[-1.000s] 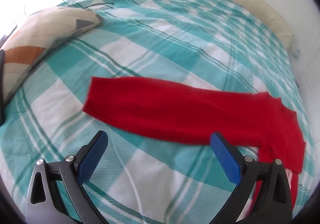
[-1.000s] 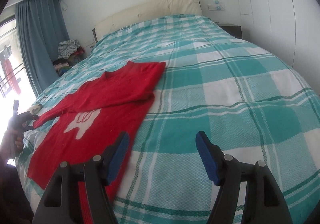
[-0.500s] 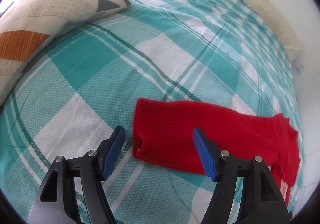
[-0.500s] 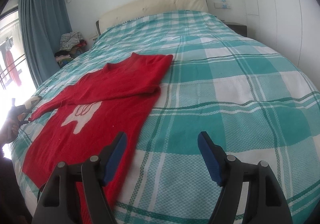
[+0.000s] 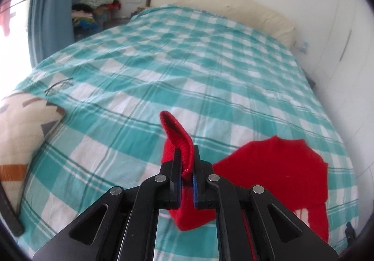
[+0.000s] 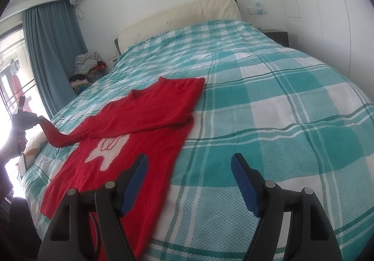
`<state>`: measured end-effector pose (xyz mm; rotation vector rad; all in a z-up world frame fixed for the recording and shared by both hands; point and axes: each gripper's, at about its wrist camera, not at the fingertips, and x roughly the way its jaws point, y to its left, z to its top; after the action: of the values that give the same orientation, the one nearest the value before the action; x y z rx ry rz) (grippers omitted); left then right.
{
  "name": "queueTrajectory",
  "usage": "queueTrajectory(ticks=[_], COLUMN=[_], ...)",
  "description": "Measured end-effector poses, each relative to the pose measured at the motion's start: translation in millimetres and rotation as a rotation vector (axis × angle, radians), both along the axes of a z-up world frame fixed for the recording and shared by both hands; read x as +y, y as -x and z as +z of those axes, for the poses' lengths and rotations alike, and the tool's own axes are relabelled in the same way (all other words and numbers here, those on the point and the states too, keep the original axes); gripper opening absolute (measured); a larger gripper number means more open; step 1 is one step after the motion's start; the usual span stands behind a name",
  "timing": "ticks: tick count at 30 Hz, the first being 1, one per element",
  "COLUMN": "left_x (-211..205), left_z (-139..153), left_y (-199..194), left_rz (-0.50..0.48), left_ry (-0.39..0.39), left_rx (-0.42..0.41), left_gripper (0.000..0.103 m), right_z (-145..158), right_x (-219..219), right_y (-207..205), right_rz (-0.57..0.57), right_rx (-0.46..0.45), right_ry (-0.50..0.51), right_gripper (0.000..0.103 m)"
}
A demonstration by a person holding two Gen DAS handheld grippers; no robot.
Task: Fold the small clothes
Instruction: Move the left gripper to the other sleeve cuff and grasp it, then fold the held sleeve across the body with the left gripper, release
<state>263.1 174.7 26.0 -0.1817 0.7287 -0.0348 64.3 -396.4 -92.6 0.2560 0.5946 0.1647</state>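
Observation:
A small red sweater (image 6: 140,125) with a white motif lies flat on the teal checked bed (image 6: 280,102), one sleeve folded across its chest. My left gripper (image 5: 186,156) is shut on the cuff of the other sleeve (image 5: 177,137), which is lifted off the cover; the cuff sticks up between the black fingers. From the right wrist view that left gripper (image 6: 35,118) hangs at the far left with the sleeve (image 6: 58,137) trailing from it. My right gripper (image 6: 189,167) stands open above the sweater's near right edge, nothing between its blue pads.
A patterned cushion (image 5: 21,130) lies at the bed's left edge. Piled clothes (image 6: 87,67) sit by the blue curtain (image 6: 51,51). A cream headboard (image 6: 177,15) closes the far end, and a dark nightstand (image 6: 277,35) stands at the right wall.
My left gripper came down over the sleeve cuff, shut on it and lifted it off the bed. The right gripper has stayed where it was, open.

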Motion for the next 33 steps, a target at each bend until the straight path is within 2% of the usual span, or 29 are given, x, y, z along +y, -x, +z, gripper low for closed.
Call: queueTrajectory(ticks=[2,4,8,9,11,12,13,15,17,22,25,28,33], left_x=[-65,-130,-244,-266,-300,-311,-316,-312,-291,-204,-156,-120,-93], left_z=[24,36,23,14,-11,-23,-32,-47,-61,-87,-93,-95,-94], left_y=[-6,-9,-9,-8,-8,-6,1,11,19,50,77,110,158], left_rz=[-0.131,-0.259,-0.456,-0.501,-0.571,-0.574,-0.567,-0.569,-0.535,-0.346,-0.248,-0.192,-0.166], left_ry=[-0.027,-0.036,-0.052,-0.042,-0.022,-0.036,-0.059,-0.112,-0.169,-0.282,-0.257,-0.213,-0.200], left_rx=[-0.043,-0.060,-0.046,-0.036,0.019,0.052,0.057,0.058,0.085,0.133,0.153,0.151,0.137], left_gripper=[0.005,0.005,0.007,0.012,0.042,0.072,0.081,0.081,0.081,0.087,0.088,0.088,0.090], right_z=[5,10,19,21,26,29,31,35,36,39,40,49,105], right_x=[-1,-3,-6,-7,-8,-8,-9,-11,-14,-14,-4,3,3], right_y=[4,8,15,16,19,21,23,26,27,25,26,32,73], right_rz=[-0.001,-0.007,-0.021,-0.021,-0.028,-0.032,-0.035,-0.048,-0.053,-0.052,-0.043,-0.017,0.054], right_rx=[-0.018,-0.038,-0.075,-0.084,-0.106,-0.117,-0.126,-0.142,-0.148,-0.152,-0.158,-0.173,-0.270], right_ry=[-0.001,0.004,0.027,0.030,0.041,0.048,0.055,0.070,0.070,0.065,0.118,0.183,0.324], right_gripper=[0.073,0.073,0.073,0.073,0.073,0.073,0.073,0.073,0.074,0.075,0.075,0.075,0.075])
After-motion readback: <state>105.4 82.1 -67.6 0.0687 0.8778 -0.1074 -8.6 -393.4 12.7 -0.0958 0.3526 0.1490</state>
